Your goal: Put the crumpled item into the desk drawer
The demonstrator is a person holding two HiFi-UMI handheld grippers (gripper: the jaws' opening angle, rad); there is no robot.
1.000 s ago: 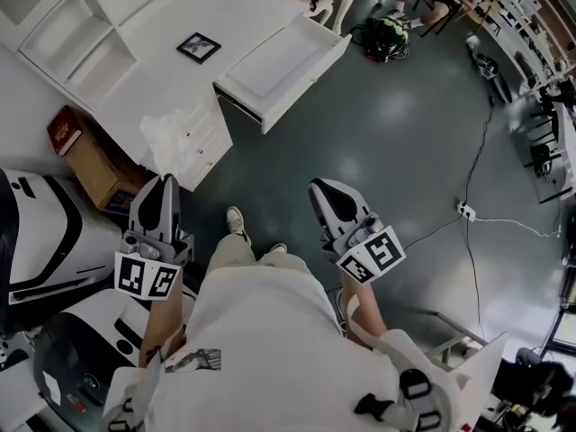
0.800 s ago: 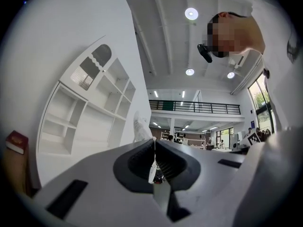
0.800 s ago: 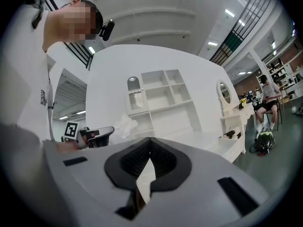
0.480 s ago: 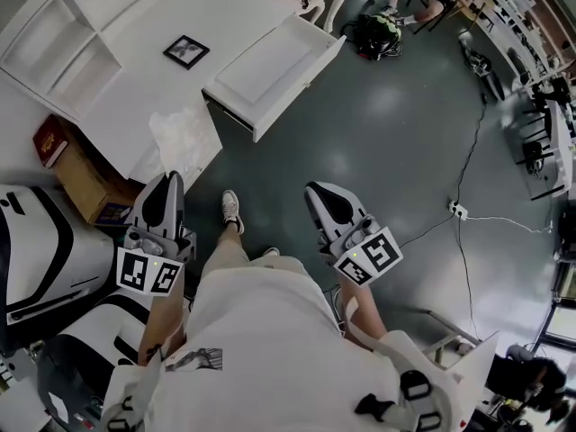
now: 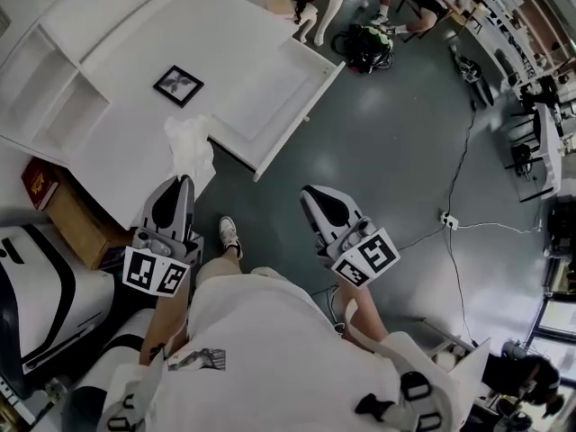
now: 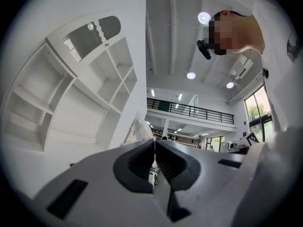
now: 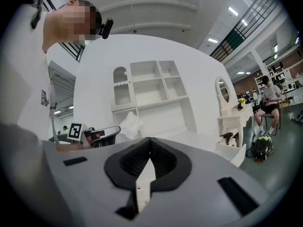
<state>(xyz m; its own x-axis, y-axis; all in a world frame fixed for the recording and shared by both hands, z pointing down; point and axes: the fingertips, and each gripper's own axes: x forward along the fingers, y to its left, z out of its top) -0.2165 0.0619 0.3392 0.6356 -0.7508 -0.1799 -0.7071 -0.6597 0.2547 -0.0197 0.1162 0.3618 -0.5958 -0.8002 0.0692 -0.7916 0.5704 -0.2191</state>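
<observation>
White shirt [image 5: 261,331], grey left claw [image 5: 185,180], right claw [image 5: 307,192]

White worktop [image 5: 108,151] w/ shelf unit [image 5: 40,88] along its back. On top: small dark picture frame [image 5: 178,85] lying flat mid-surface, & white crumpled item [image 5: 191,142] at the front edge, apart from the frame, just beside the pulled-out drawer [image 5: 270,97]. Floor [image 5: 387,160] dark grey, glossy. On it: cardboard box [image 5: 79,221] w/ red book [image 5: 36,178] on top, tucked by the worktop's side; black bag [image 5: 364,46] beyond the drawer; power strip [image 5: 445,218] w/ cables [image 5: 468,151] well to the right.
</observation>
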